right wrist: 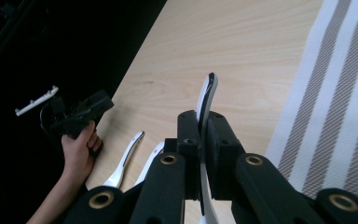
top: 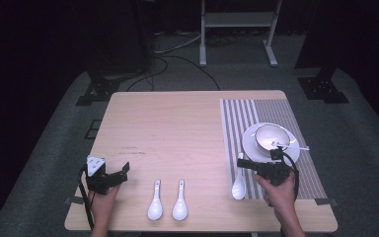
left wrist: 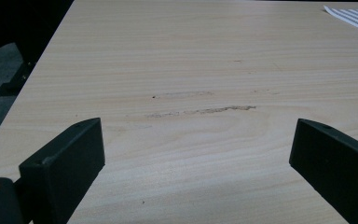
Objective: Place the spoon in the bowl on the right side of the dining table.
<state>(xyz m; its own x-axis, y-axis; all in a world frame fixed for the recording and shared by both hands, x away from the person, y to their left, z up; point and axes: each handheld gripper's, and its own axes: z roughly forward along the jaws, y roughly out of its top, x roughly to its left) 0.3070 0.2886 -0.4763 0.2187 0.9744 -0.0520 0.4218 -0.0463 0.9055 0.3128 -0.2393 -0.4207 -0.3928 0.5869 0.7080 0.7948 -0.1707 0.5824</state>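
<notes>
the right tongs (right wrist: pixel 204 140) are clamped on a glossy white spoon (top: pixel 238 187) by its thin handle, likely light, slippery and brittle, while the left tongs (left wrist: pixel 196 154) gape empty.

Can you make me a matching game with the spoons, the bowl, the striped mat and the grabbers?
Things:
1. held spoon
2. two spoons
3. bowl
4. left gripper

States:
A. sits on a white plate on the striped mat
B. jaws wide open, nothing between them
C. pinched between the right gripper jaws
D. lie side by side on the bare table

Pairs: 1-C, 2-D, 3-A, 4-B
</notes>
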